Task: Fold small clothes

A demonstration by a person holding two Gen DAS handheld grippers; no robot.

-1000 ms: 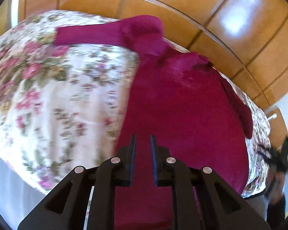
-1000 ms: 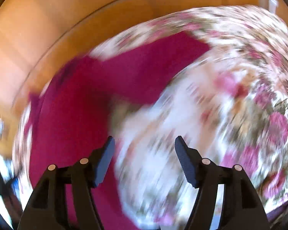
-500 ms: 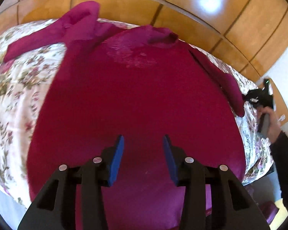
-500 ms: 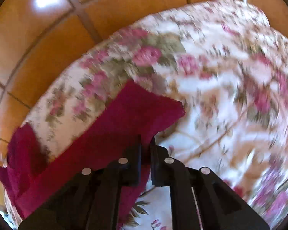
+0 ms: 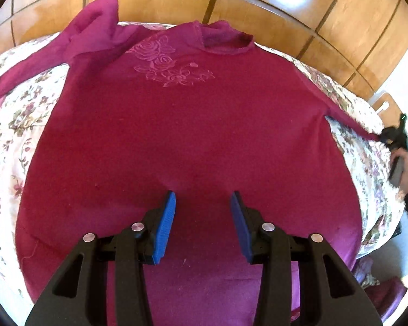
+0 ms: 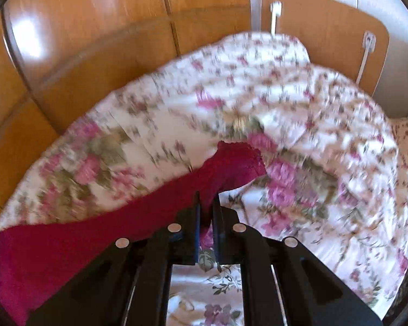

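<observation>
- The magenta sweater (image 5: 193, 141) runs under the left gripper (image 5: 203, 203), whose black arms hide its near hem.
- Its lower edge is cut off by the near picture edge in the left wrist view.
- In the right wrist view the floral bedspread (image 6: 299, 114) is smeared by motion blur; its pattern cannot be read.
- The right gripper (image 5: 391, 137) is tiny at the far right, partly cropped.
- The sleeve (image 6: 95, 225) leaves the picture at left.

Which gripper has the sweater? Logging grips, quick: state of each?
Left gripper: open, empty above the sweater.
Right gripper: shut on the sweater's sleeve.
</observation>
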